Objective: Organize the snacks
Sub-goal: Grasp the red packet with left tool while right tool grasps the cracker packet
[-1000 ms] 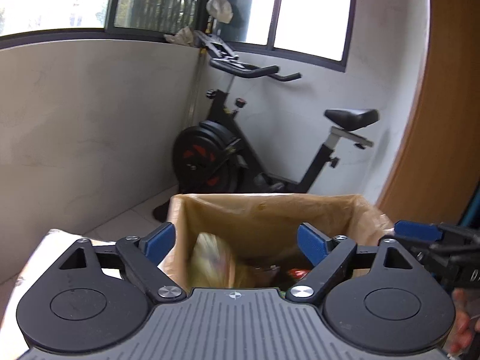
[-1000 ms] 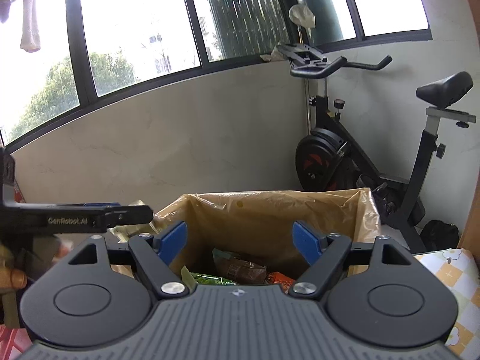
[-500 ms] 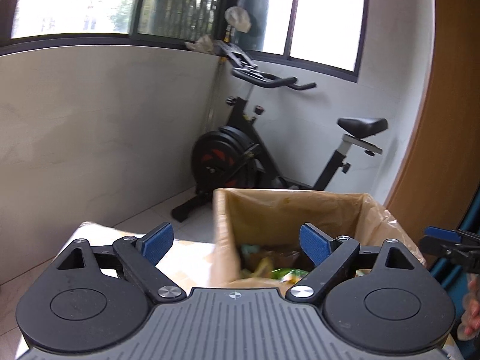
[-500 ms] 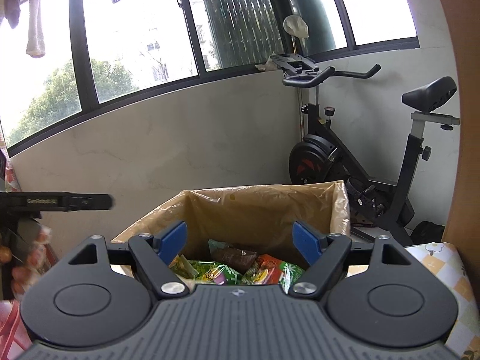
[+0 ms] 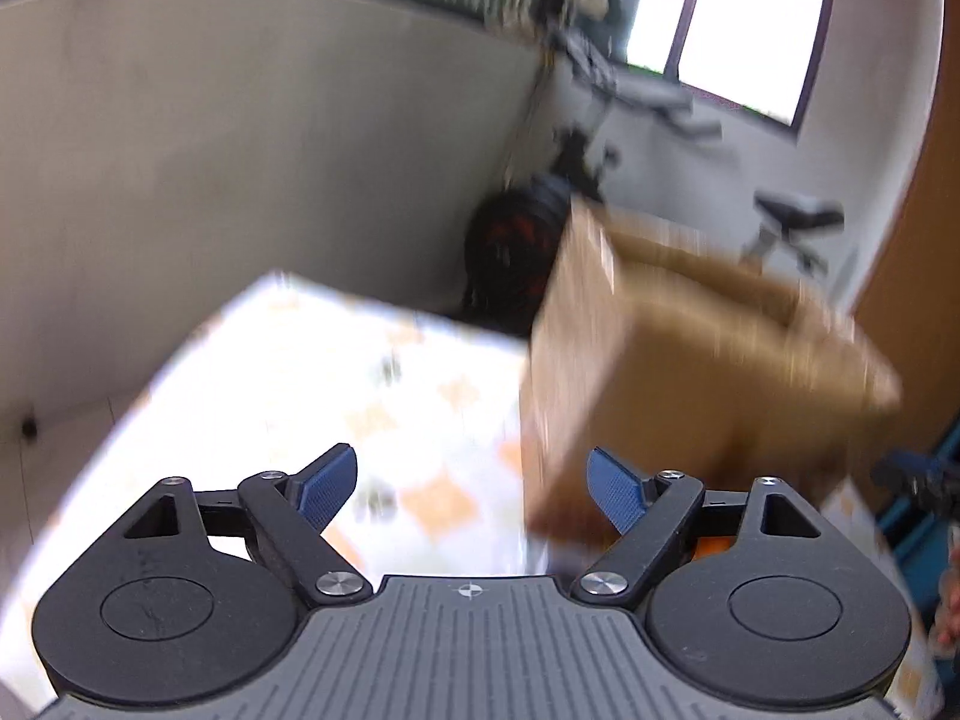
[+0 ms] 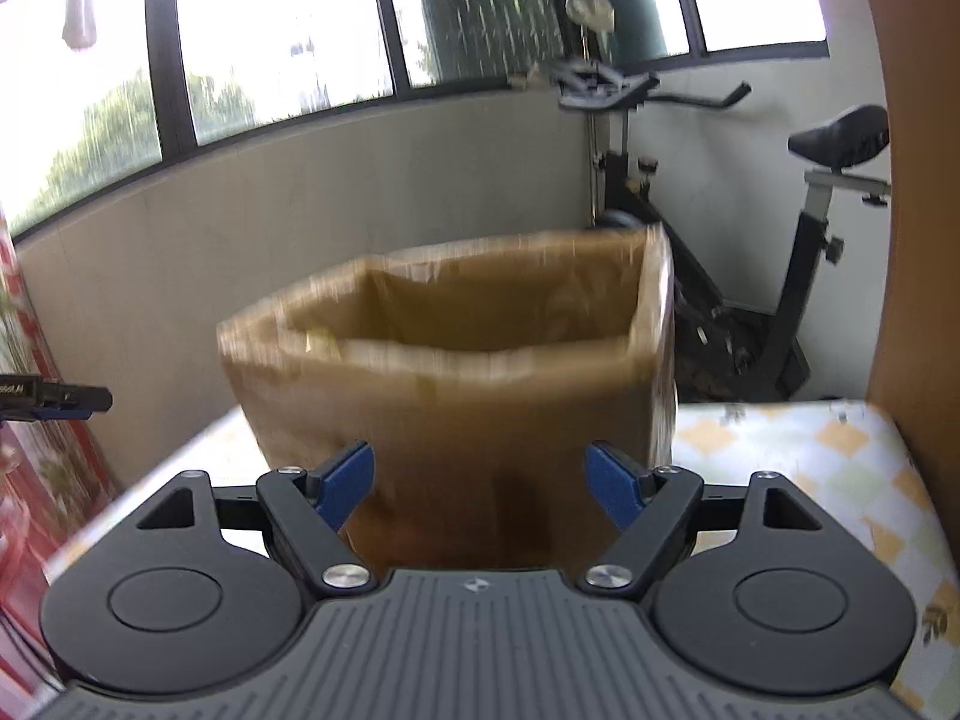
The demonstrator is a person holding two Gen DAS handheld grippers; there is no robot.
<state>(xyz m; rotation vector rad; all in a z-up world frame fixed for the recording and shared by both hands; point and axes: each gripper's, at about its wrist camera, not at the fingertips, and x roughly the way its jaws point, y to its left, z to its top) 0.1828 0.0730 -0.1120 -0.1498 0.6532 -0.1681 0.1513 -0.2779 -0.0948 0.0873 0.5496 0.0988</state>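
A brown cardboard box [image 6: 468,372] lined with clear plastic stands on a table with a white and orange patterned cloth [image 5: 360,384]. Its contents are hidden by its near wall. In the left wrist view the box [image 5: 690,360] is blurred and sits to the right. My left gripper [image 5: 471,480] is open and empty, over the cloth to the left of the box. My right gripper [image 6: 480,480] is open and empty, low in front of the box's near wall. The left gripper's tip [image 6: 66,399] shows at the far left of the right wrist view.
An exercise bike [image 6: 720,228] stands behind the table by the window wall. A wooden panel [image 6: 924,210] rises on the right. Red patterned material [image 6: 36,468] is at the far left edge. The tablecloth [image 6: 810,468] extends right of the box.
Both grippers have pulled back and dropped lower. The snacks inside the box are no longer in sight. The left gripper has swung left, away from the box.
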